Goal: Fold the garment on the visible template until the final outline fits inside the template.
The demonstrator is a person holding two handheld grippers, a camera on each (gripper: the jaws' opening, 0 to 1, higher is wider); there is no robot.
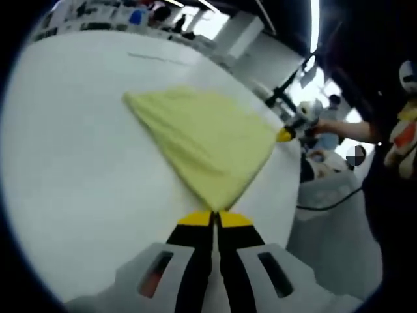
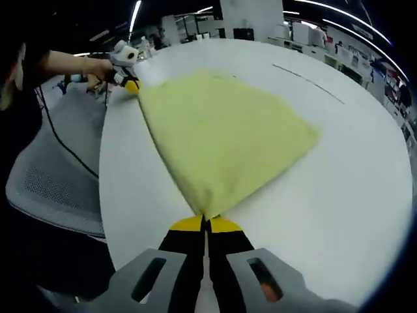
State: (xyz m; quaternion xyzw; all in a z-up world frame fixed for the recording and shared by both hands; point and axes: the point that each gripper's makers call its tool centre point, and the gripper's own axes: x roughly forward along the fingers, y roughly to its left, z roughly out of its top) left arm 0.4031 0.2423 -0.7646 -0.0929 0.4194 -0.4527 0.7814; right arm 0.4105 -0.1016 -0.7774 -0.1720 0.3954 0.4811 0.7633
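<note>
On white desk, yellow garment lies mid-fold; my left hand-held gripper and right hand-held gripper each pinch a corner at 6 o'clock, jaws closed, prob. to pull fabric taut.

yellow-tipped black claw, grey housing

Yellow garment, folded, flat on table
</note>
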